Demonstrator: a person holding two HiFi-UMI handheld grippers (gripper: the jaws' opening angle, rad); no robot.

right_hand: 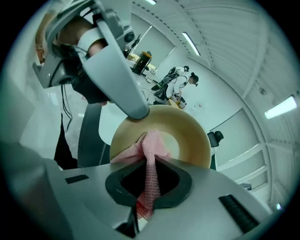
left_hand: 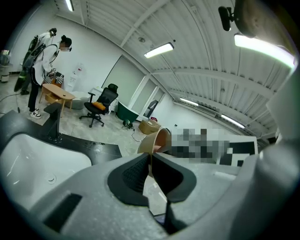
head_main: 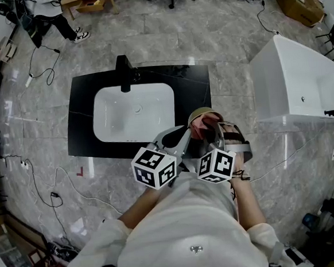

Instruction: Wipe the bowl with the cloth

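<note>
Your left hand-held gripper (left_hand: 151,157) pinches only the thin rim of the tan round bowl (right_hand: 192,140), so pushing the pink mesh cloth (right_hand: 152,143), clamped in your right hand-held gripper (right_hand: 149,161) and pressed just ahead inside the bowl, could lever it loose.

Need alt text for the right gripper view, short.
The right gripper is shut on a pink cloth, whose bunched end lies against the inside of a tan bowl. The left gripper pinches the bowl's rim at the top.

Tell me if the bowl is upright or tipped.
Tipped: the left hand-held gripper clamps the bowl by its rim, its inside facing the cloth in the right hand-held gripper.
</note>
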